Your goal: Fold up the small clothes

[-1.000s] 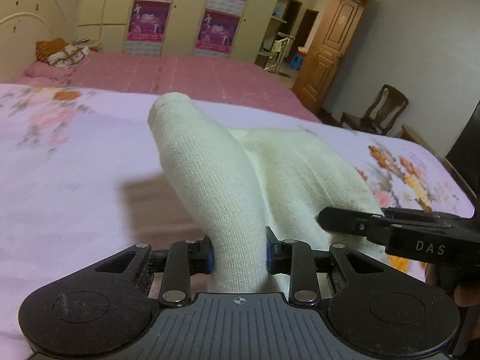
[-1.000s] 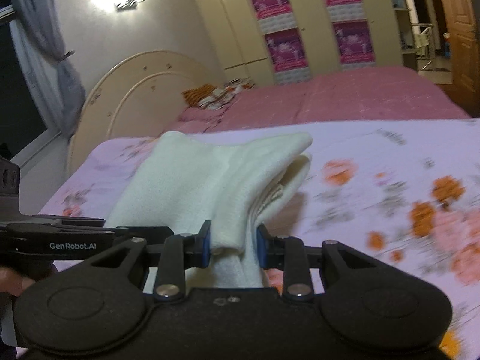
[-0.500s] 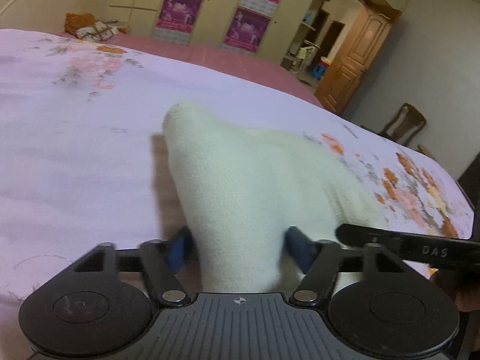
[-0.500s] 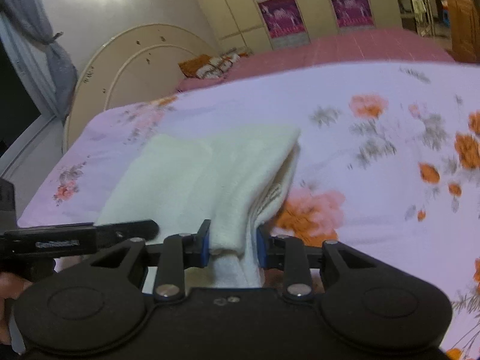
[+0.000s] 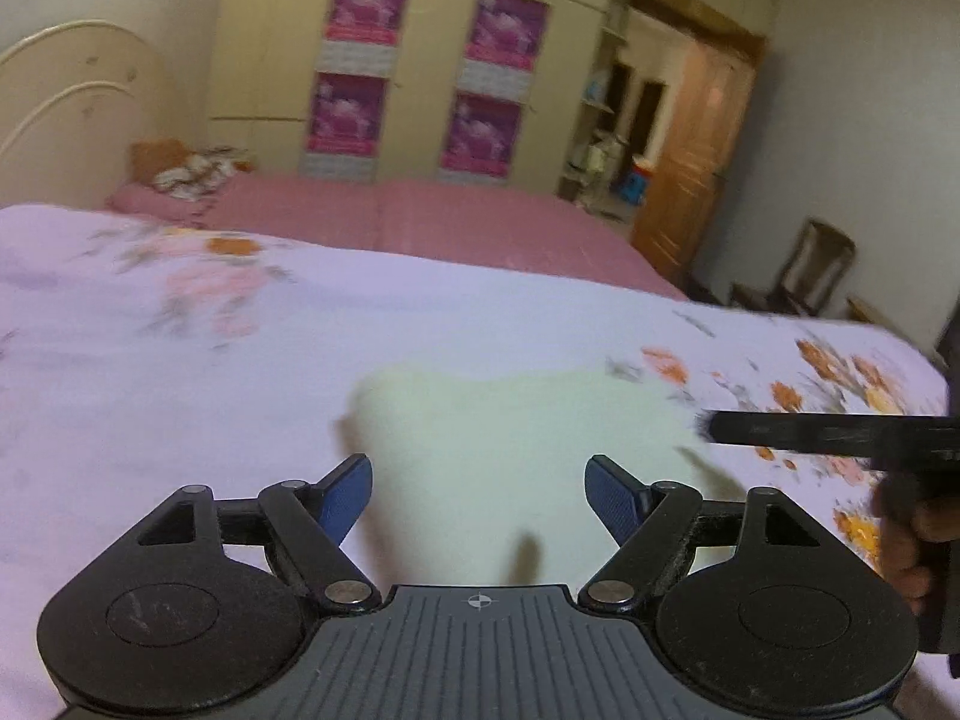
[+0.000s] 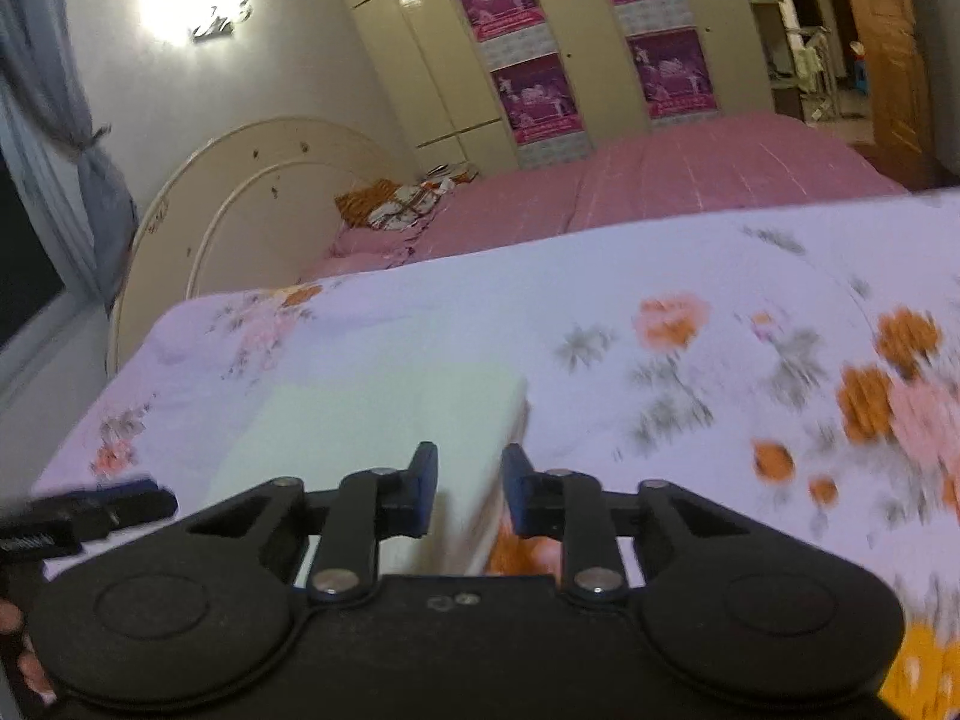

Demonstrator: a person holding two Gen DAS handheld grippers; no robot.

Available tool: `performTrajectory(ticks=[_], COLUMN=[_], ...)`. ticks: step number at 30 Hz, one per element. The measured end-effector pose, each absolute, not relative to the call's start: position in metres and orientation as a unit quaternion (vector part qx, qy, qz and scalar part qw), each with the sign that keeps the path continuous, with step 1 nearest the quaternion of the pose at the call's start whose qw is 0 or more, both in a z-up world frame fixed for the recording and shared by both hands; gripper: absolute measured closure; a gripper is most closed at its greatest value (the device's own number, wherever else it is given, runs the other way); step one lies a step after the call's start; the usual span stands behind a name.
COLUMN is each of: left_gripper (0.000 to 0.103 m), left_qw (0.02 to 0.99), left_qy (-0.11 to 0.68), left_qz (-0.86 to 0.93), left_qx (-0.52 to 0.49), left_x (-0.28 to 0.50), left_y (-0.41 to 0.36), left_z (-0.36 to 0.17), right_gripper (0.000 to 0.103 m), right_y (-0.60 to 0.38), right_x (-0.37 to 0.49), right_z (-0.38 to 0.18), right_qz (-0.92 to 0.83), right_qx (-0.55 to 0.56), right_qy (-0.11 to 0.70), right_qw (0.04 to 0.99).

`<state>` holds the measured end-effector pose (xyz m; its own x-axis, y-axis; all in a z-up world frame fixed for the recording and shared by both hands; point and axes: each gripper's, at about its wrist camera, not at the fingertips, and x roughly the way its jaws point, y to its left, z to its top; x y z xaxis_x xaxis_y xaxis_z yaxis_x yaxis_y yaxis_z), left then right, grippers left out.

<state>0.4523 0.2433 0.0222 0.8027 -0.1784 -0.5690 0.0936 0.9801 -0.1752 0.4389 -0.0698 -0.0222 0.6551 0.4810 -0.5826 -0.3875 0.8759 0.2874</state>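
You have one cream cloth (image 5: 516, 438), and it lies flat on the flowered sheet (image 5: 180, 396), straight ahead of both grippers. Your left gripper (image 5: 478, 480) stands wide. Its jaws have just been opening, and the two blue pads sit clear of the cloth on either side. Your right gripper (image 6: 470, 480) is narrow. Its jaws have just been closing, with the cloth's right edge showing in the gap. You cannot tell from the blur whether the pads pinch it. Behind the bed you have four purple posters (image 5: 366, 6) on the wardrobe and one chair (image 5: 816, 264) at the right wall.
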Motion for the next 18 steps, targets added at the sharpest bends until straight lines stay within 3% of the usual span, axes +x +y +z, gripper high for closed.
performTrajectory(ticks=[5,18], left_gripper=[0.025,0.025], left_qw=[0.933,0.932], left_qy=[0.350,0.356], left_qz=[-0.063,-0.041], left_qx=[-0.055,-0.048], left_x=[0.493,0.503], left_y=[0.216,0.207], left_z=[0.003,-0.016], right_gripper=[0.093,0.094], right_y=[-0.039,-0.028], right_x=[0.466,0.484], right_z=[-0.037,-0.059], right_qz=[0.256,0.273], right_qx=[0.019,-0.025], right_qy=[0.348,0.357], right_qw=[0.902,0.893])
